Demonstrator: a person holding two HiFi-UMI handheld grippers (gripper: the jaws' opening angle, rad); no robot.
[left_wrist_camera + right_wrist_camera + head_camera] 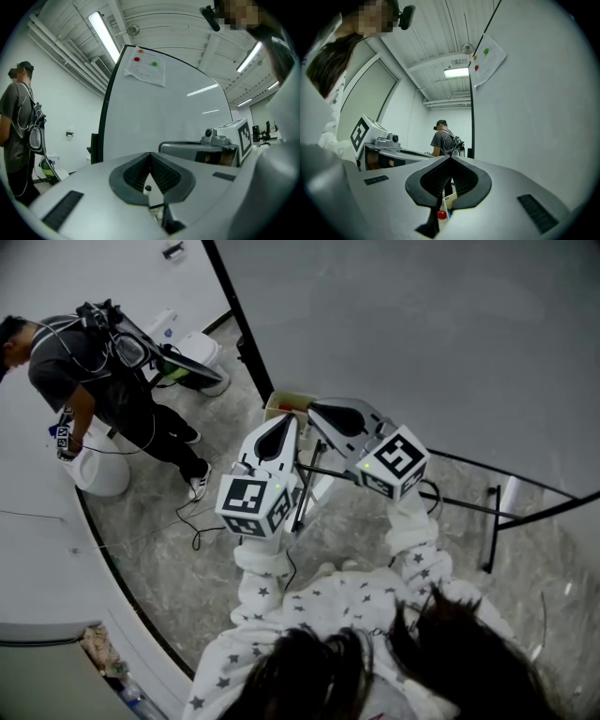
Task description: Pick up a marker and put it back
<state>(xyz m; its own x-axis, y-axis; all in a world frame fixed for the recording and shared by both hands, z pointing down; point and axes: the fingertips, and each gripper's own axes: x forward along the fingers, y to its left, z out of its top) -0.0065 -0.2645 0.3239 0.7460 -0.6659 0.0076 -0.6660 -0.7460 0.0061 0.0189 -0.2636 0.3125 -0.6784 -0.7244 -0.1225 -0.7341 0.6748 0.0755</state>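
A small cardboard box (285, 403) with markers in it sits at the lower left corner of the whiteboard (422, 334). Both grippers point at it from close by. The left gripper (290, 418) has its jaws together at the tip (151, 155), and I see nothing held between them. The right gripper (313, 410) is shut too, its dark pads meeting at the tip (451, 158). In the right gripper view, a red marker cap (441, 215) shows through the gap under the jaws, beside a white box edge (450, 200). Whether it touches the pads is hidden.
A sheet of paper (146, 70) with red and green dots hangs high on the whiteboard. The board's black stand legs (487, 512) run along the floor at the right. A person (94, 381) wearing gear stands at the left by a white bin (99, 472). Cables (192, 521) trail on the floor.
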